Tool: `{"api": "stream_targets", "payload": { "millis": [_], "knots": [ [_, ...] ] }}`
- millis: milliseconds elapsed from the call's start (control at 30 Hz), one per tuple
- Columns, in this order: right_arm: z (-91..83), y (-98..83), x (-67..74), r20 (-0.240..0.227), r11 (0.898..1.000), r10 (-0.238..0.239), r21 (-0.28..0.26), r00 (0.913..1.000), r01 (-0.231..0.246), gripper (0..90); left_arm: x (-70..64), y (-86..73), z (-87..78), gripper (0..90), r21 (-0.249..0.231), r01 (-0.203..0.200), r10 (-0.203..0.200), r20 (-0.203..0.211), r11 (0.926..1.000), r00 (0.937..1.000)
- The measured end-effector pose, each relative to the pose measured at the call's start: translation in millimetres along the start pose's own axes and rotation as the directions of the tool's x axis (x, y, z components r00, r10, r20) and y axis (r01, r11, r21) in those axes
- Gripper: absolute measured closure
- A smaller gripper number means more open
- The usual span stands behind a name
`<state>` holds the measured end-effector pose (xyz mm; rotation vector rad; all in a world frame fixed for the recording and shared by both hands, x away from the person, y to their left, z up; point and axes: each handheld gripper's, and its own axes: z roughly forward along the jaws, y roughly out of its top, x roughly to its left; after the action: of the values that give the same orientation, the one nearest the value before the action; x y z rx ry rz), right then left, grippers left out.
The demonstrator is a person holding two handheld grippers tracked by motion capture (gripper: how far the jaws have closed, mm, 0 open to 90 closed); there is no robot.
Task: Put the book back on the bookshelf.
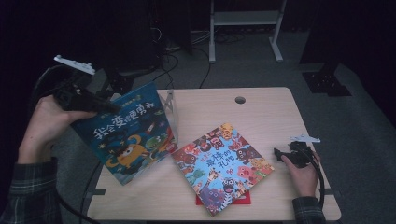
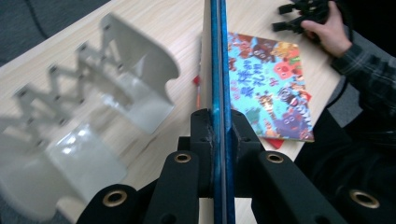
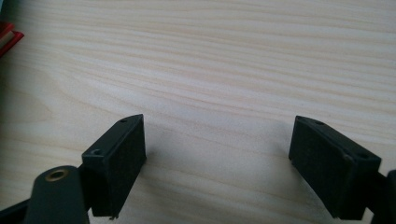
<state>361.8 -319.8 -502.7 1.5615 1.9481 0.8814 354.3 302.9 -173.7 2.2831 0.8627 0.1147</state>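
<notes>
My left gripper (image 1: 108, 108) is shut on the top edge of a blue picture book (image 1: 127, 135) and holds it tilted above the table's left side. In the left gripper view the jaws of that gripper (image 2: 217, 122) pinch the thin blue book (image 2: 217, 56) edge-on. A colourful animal picture book (image 1: 222, 167) lies flat on the table, on top of a red book (image 1: 243, 199). My right gripper (image 1: 279, 153) rests low at the table's right, open. In the right gripper view the right gripper (image 3: 217, 163) has nothing but bare wood between its jaws.
A white accordion book rack (image 2: 126, 93) stands on the wooden table (image 1: 261, 107) just behind the blue book, near the back left (image 1: 170, 105). A cable hole (image 1: 240, 100) sits at the table's back middle. A corner of the red book (image 3: 8, 36) lies left of the right gripper.
</notes>
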Motion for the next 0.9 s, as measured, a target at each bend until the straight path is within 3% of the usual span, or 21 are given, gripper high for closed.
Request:
{"api": "stream_targets", "payload": {
  "millis": [167,267,333,400,433,467,500,533,567,600,700,800,867,900],
  "knots": [
    [0.0,0.0,0.0,0.0,1.0,0.0,0.0,1.0,0.0,17.7,11.9,-19.3,-12.5,82.6,0.002,0.049,-0.049,-0.053,0.9988,0.9974],
    [0.0,0.0,0.0,0.001,1.0,0.001,0.0,1.0,-0.001,17.7,22.2,-36.8,-22.8,82.6,-0.001,0.098,-0.098,-0.101,0.9952,0.99],
    [0.0,0.0,0.1,0.001,1.0,0.001,0.0,1.0,-0.001,17.7,24.7,-40.9,-25.2,82.6,-0.001,0.108,-0.107,-0.111,0.9942,0.988],
    [0.0,0.0,0.0,0.0,1.0,0.0,0.0,1.0,0.0,17.7,31.6,-51.2,-31.1,82.6,-0.009,0.143,-0.143,-0.141,0.9897,0.9797],
    [0.0,0.0,0.0,0.0,1.0,0.0,0.0,1.0,0.0,17.7,31.6,-51.2,-31.1,82.6,-0.009,0.143,-0.143,-0.141,0.9897,0.9797],
    [0.0,0.0,-0.1,0.001,1.0,0.0,0.0,1.0,0.0,17.7,36.6,-57.9,-34.7,82.6,-0.021,0.162,-0.164,-0.161,0.9865,0.9733],
    [0.0,0.0,0.0,0.001,1.0,0.0,0.0,1.0,0.0,17.7,36.6,-57.9,-34.7,82.7,-0.021,0.162,-0.164,-0.161,0.9865,0.9733],
    [0.0,0.0,0.0,0.001,1.0,0.0,0.0,1.0,0.0,17.7,42.6,-63.2,-37.8,82.6,-0.028,0.184,-0.186,-0.192,0.9826,0.9636],
    [0.1,0.0,0.0,0.001,1.0,0.0,0.0,1.0,0.0,17.7,42.6,-63.2,-37.8,82.6,-0.028,0.184,-0.186,-0.192,0.9826,0.9636],
    [0.0,0.0,0.0,0.001,1.0,0.0,0.0,1.0,0.0,17.7,48.1,-66.0,-38.5,82.6,-0.028,0.201,-0.202,-0.219,0.9791,0.9546],
    [0.0,0.0,0.0,0.001,1.0,0.0,0.0,1.0,0.0,17.8,56.2,-66.8,-36.6,82.6,-0.022,0.219,-0.218,-0.251,0.9754,0.9432],
    [0.0,0.0,-0.1,0.001,1.0,0.0,0.0,1.0,0.0,17.7,65.4,-64.8,-31.4,82.6,-0.034,0.221,-0.222,-0.271,0.9746,0.9365],
    [0.0,0.0,0.0,0.001,1.0,0.001,0.0,1.0,-0.001,17.7,68.0,-63.8,-30.3,82.6,-0.033,0.218,-0.219,-0.274,0.9753,0.9363],
    [0.0,0.0,0.0,0.001,1.0,0.001,0.0,1.0,-0.001,17.7,74.9,-59.9,-26.4,82.6,-0.048,0.217,-0.221,-0.286,0.9751,0.9324]
  ]
}}
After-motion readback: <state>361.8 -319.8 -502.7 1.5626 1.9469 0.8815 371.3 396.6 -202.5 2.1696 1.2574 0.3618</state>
